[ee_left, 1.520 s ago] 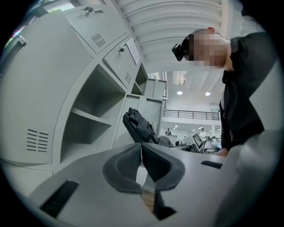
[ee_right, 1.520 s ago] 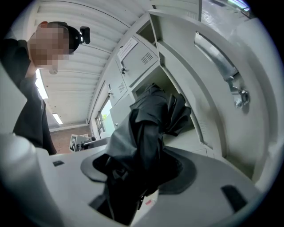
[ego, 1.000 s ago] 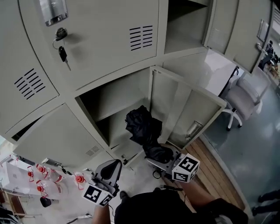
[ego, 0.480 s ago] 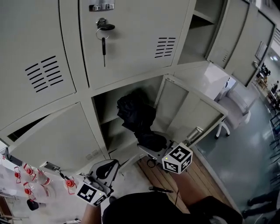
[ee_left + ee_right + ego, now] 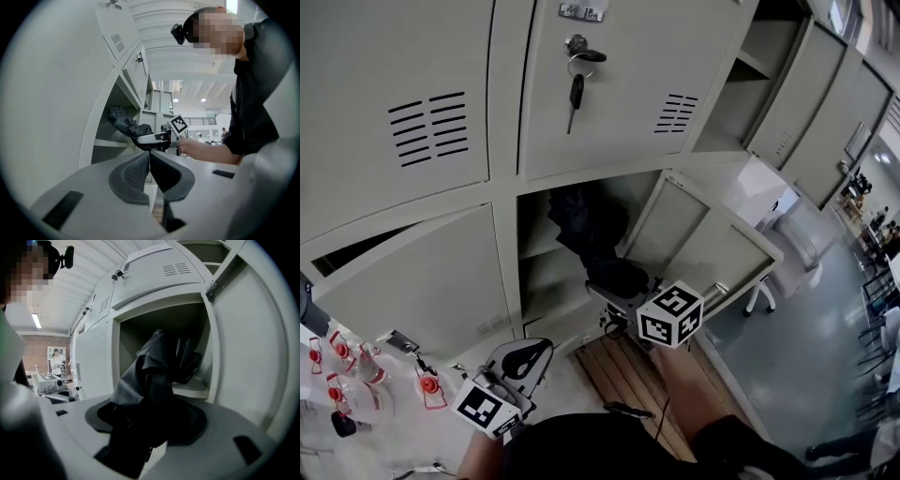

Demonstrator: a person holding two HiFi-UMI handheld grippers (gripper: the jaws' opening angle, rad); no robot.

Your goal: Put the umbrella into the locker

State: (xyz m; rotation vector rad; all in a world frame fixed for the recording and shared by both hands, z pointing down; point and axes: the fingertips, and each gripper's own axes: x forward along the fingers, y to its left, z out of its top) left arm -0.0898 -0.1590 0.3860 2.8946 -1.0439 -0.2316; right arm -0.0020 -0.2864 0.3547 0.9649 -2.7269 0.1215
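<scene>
- Locker (image 5: 546,281) bank fills the head view from nine to two o'clock; one compartment stands open at the centre, with a shelf (image 5: 190,389) across it
- Door (image 5: 703,244) of that compartment swings out at three o'clock of the opening, close beside the right arm; it looks like the main obstacle, so the push is best kept straight along the opening and clear of the door's edge
- Umbrella (image 5: 591,230), black, folded and rumpled, reaches from the right gripper's jaws up towards twelve o'clock; its far end is already in the mouth of the compartment, while the near end is outside
- Step in hand, as I judge it, is feeding the bundle in: aim the loose fabric above the shelf, push deep enough that nothing hangs over the front lip, and only then let go
- Right gripper (image 5: 611,289) is pinching the umbrella's dark fabric, which bulges over both pads in the right gripper view
- Left gripper (image 5: 525,356) hangs at seven o'clock of the right one, jaws pressed together on nothing, away from the locker; it seems free to steady the door if needed
- Key (image 5: 576,91) dangles from the lock of the closed door at twelve o'clock, above the path
- Red-capped bottles (image 5: 427,384) sit at eight o'clock, well apart from the work
</scene>
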